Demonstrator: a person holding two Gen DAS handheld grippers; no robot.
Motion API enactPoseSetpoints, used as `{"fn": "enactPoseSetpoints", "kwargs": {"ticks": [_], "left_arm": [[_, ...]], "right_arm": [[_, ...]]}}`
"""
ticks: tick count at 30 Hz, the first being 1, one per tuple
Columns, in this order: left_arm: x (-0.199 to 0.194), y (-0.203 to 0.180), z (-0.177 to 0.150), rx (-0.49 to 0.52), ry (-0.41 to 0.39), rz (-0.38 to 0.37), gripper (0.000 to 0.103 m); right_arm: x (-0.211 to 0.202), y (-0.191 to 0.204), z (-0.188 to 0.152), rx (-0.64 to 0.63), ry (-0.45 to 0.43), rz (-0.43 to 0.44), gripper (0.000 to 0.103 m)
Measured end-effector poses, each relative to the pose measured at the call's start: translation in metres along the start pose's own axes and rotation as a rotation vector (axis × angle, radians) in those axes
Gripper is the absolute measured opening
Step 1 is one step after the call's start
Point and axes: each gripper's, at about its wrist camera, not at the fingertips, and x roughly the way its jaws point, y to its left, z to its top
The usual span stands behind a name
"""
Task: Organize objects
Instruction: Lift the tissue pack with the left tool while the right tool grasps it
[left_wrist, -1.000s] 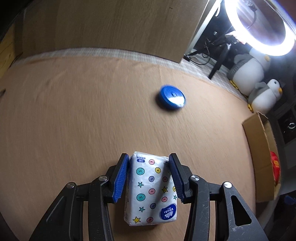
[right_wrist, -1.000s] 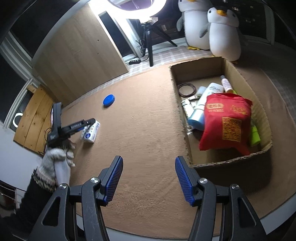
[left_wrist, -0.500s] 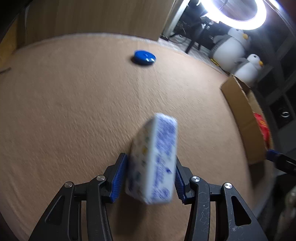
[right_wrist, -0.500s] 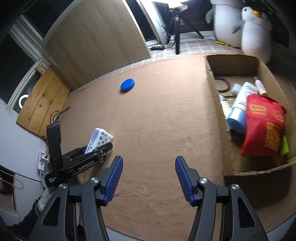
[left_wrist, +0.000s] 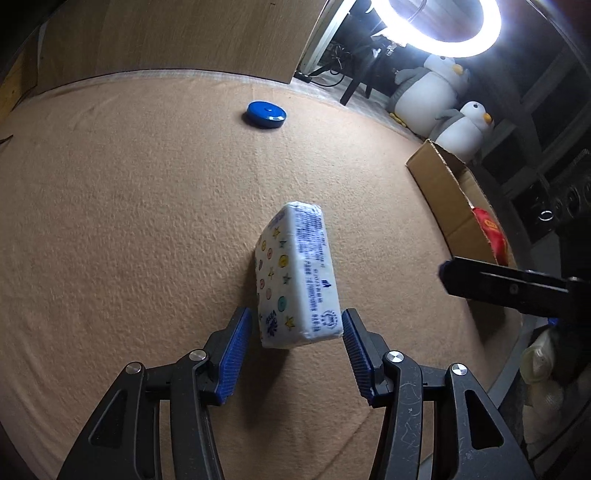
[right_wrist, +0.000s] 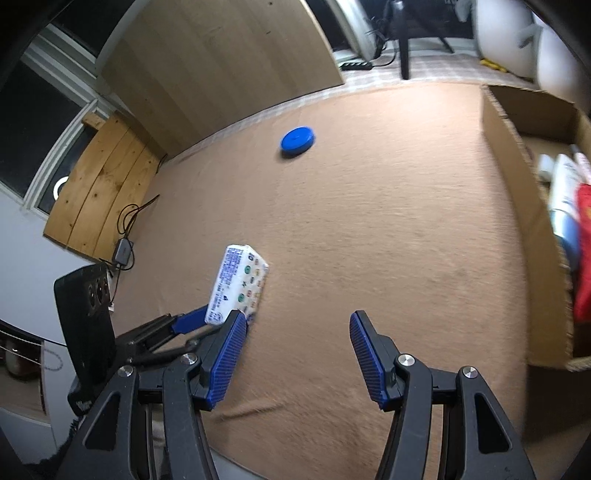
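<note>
Left gripper (left_wrist: 297, 343): fingers just been opening, tissue pack (left_wrist: 297, 275) tilted between, pads apparently clear. Right gripper (right_wrist: 297, 354): fingers half-open, empty, beside pack for probable handover toward cardboard box (right_wrist: 517, 192).

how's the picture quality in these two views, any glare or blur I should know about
Left wrist view: sharp, but the ring light blows out the top right, and the tissue pack casts a shadow to its left. Right wrist view: motion-smeared, most at the cardboard box; no glare.
</note>
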Motion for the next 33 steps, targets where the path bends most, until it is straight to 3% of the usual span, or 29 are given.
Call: {"fn": "enactPoseSetpoints", "kwargs": {"ticks": [12,24,29,33], "left_arm": [[0.014,0.008,0.002,-0.003,-0.015,-0.027,0.054],[0.024,0.010,0.006,-0.017,-0.035,-0.072,0.049],[0.027,0.005,0.006,-0.015,-0.035,-0.079,0.048],[0.028,0.001,0.007,-0.009,-0.035,-0.075,0.045]], "right_arm": [[0.056,0.034,0.020,0.033,0.103,0.091,0.055],[0.085,0.041,0.028,0.063,0.181,0.077,0.054],[0.087,0.041,0.027,0.071,0.194,0.096,0.035],[0.085,0.041,0.026,0.074,0.184,0.105,0.033]]}}
